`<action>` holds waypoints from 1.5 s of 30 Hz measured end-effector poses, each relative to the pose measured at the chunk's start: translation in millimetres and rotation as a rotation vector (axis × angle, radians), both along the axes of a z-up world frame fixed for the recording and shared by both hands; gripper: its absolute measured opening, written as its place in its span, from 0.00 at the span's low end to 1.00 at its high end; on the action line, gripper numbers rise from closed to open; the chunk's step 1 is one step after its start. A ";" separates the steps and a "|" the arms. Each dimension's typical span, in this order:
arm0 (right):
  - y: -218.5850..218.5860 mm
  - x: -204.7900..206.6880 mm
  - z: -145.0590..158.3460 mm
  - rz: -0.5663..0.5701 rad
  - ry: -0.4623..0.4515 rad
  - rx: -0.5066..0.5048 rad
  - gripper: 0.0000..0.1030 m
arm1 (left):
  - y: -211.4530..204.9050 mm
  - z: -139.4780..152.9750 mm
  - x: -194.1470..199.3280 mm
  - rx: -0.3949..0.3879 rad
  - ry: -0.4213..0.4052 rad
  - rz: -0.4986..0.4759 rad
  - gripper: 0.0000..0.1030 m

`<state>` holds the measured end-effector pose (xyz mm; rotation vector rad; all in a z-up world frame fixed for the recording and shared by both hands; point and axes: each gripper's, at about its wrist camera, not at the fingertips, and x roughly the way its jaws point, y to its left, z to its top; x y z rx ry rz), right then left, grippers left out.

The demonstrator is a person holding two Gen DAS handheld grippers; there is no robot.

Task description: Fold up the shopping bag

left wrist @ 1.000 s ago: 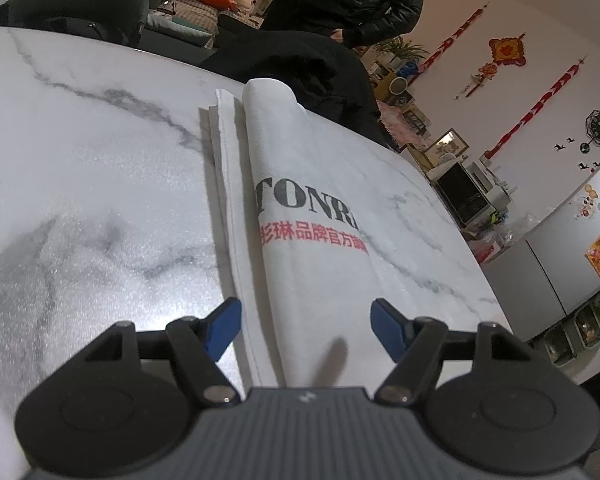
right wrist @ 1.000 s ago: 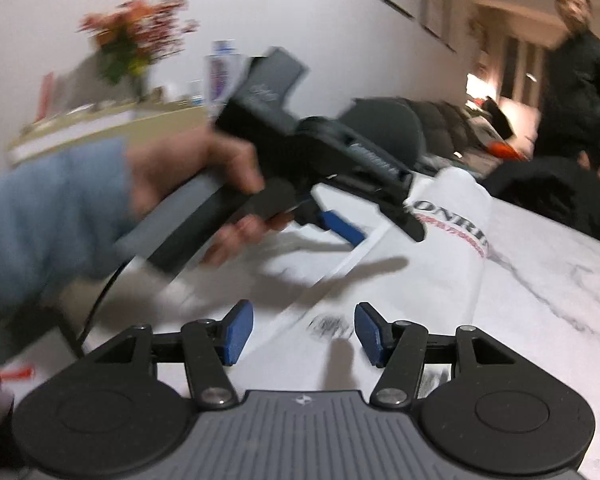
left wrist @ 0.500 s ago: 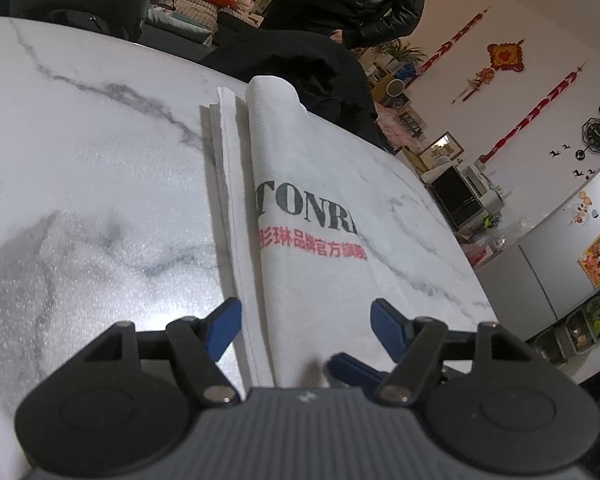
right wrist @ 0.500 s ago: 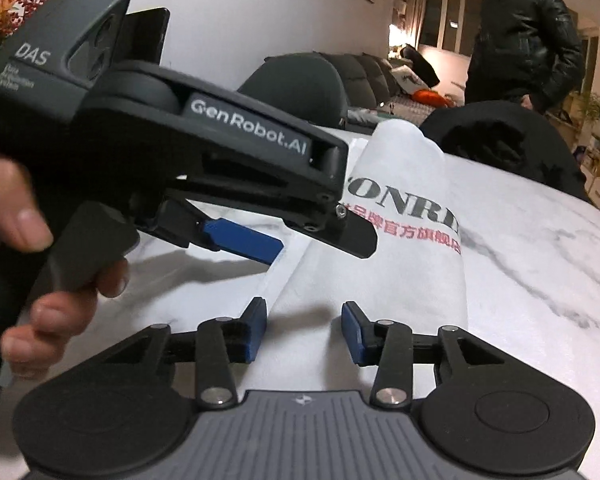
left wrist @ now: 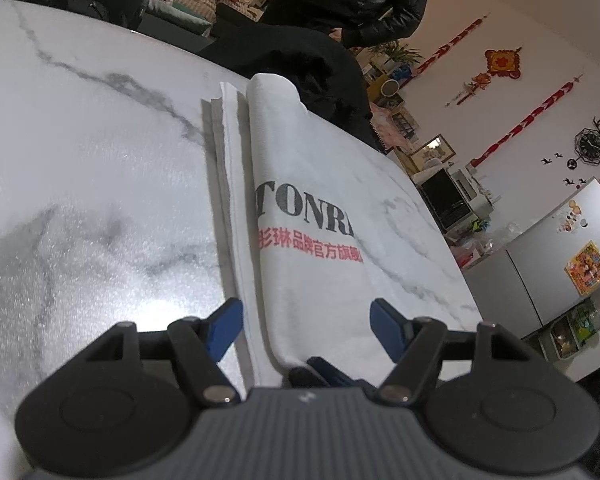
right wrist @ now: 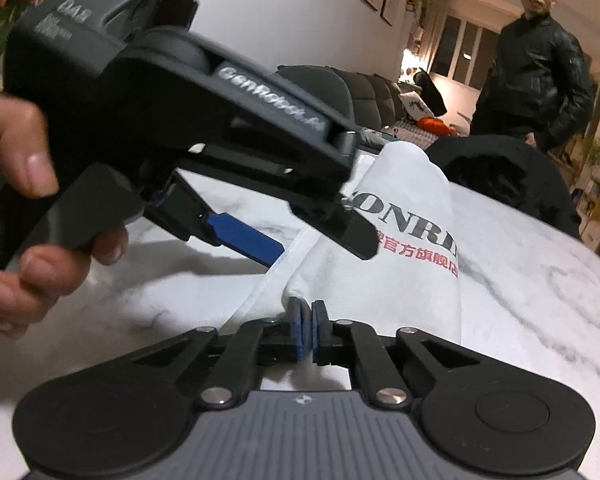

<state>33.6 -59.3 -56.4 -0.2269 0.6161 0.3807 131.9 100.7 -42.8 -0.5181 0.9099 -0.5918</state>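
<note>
Nearest in the right wrist view, right gripper [right wrist: 307,330], black with blue pads, jaws clenched on the near edge of the white fabric shopping bag [right wrist: 404,256] with black and red lettering. Seen too from the left wrist view, poking in low under the near end of the bag [left wrist: 300,224], its blue tips [left wrist: 324,368] just visible.

Left gripper [left wrist: 306,320], same black build with blue pads, jaws released and spread wide, one pad either side of the folded strip of bag, hovering over its near end. Held from the left by a bare hand [right wrist: 24,208], thumb up top, fingers curled round the handle.

Bag lying folded into a long narrow band on the white grey-veined marble bench [left wrist: 92,184], running away from both cameras, far end rolled up slightly; flatter layers peeking out along its left edge.

Past the far end, a black garment [left wrist: 300,68] heaped at the bench edge. Behind that, a person in a black leather jacket [right wrist: 540,80] standing. Farther off, red wall decorations [left wrist: 500,64] and a silver fridge [left wrist: 560,260].
</note>
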 end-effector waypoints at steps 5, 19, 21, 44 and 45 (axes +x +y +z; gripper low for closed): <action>-4.3 -4.3 3.3 0.019 -0.018 0.017 0.04 | -1.6 -0.6 2.6 -0.003 0.008 0.005 0.63; 4.3 -6.2 7.8 0.110 -0.073 0.000 0.04 | -7.2 -0.4 3.2 0.006 0.000 -0.006 0.63; 6.8 -6.4 6.4 0.126 -0.086 -0.009 0.04 | -8.2 -0.2 3.2 0.008 -0.002 -0.007 0.63; 21.4 6.6 -9.7 0.209 -0.060 -0.083 0.04 | 14.1 0.7 -5.1 0.035 -0.015 0.068 0.57; 21.6 7.0 -9.8 0.209 -0.061 -0.085 0.04 | 16.1 2.0 -5.5 0.031 -0.020 0.077 0.57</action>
